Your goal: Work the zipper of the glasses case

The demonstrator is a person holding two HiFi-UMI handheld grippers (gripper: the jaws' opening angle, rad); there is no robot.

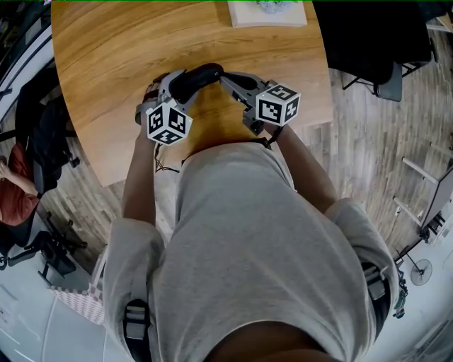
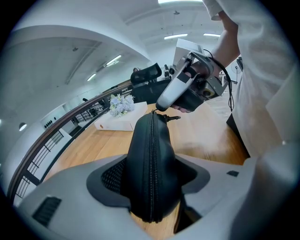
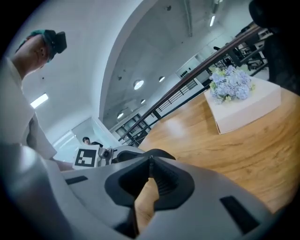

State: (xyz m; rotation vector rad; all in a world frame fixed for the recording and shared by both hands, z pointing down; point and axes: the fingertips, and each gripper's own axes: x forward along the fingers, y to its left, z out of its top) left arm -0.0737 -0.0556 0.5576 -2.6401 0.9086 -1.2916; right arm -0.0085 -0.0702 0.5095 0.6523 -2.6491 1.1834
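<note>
A black glasses case (image 2: pixel 152 164) stands on edge between the pads of my left gripper (image 2: pixel 151 182), which is shut on it, with the closed zipper (image 2: pixel 151 140) facing the camera. In the head view the case (image 1: pixel 202 76) hangs over the wooden table (image 1: pixel 106 56) between my left gripper (image 1: pixel 172 83) and my right gripper (image 1: pixel 222 75). My right gripper (image 2: pixel 160 107) has its tips together at the case's far end, pinching the zipper pull (image 2: pixel 172 117), whose end pokes out beside them. In the right gripper view the jaws of my right gripper (image 3: pixel 151 161) meet at the tip.
A white box with pale blue flowers (image 1: pixel 267 13) sits at the table's far edge and shows again as the box (image 3: pixel 243 108). Dark chairs (image 1: pixel 382 63) stand off the table's right side. A seated person (image 1: pixel 10 191) is at the left. The table's near edge is close to my body.
</note>
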